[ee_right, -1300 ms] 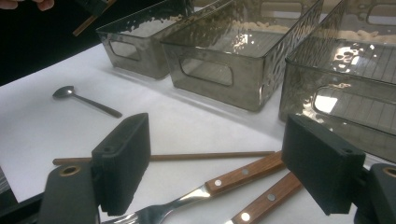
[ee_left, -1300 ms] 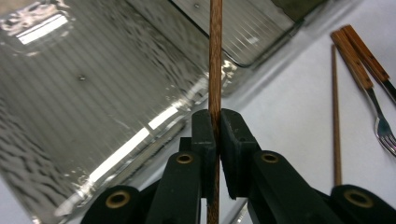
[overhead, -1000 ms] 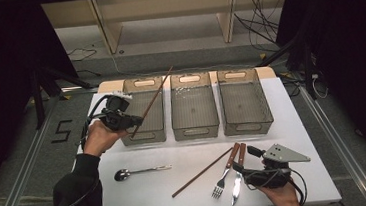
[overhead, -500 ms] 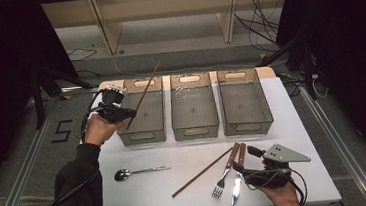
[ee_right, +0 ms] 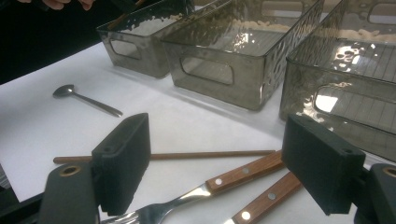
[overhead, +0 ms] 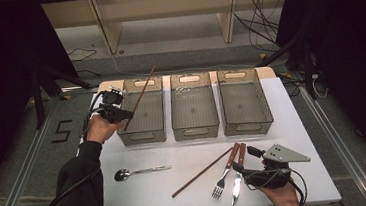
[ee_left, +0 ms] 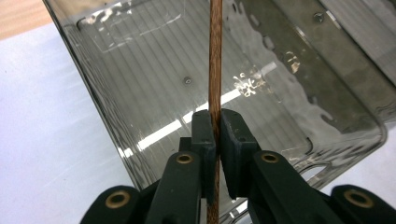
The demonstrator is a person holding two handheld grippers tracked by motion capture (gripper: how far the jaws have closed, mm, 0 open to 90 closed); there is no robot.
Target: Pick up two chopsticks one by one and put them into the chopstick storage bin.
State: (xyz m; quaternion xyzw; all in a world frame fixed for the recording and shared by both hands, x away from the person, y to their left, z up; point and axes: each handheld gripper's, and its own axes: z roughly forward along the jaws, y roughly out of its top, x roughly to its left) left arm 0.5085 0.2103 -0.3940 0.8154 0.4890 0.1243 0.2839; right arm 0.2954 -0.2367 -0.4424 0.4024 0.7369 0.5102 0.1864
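My left gripper (overhead: 118, 112) is shut on a brown wooden chopstick (overhead: 141, 96) and holds it slanted over the left clear bin (overhead: 137, 136). In the left gripper view the chopstick (ee_left: 215, 56) runs up from between my pads (ee_left: 217, 135), above the bin's ribbed floor (ee_left: 289, 93). My right gripper (overhead: 249, 161) rests open near the table's front right. Its jaws (ee_right: 219, 147) stand wide apart over the wooden handles of a fork (ee_right: 233, 175) and a knife (ee_right: 266, 198). A second chopstick (overhead: 202, 172) lies on the table left of the fork (overhead: 225, 172).
Three clear bins stand in a row at the back; the middle one (overhead: 196, 131) and the right one (overhead: 248, 127) hold nothing. A metal spoon (overhead: 142, 172) lies at the front left on the white table (overhead: 298, 123). The knife (overhead: 238, 178) lies beside the fork.
My left gripper has shifted a little left and toward the back with the chopstick, still over the left bin. The right gripper has kept still.
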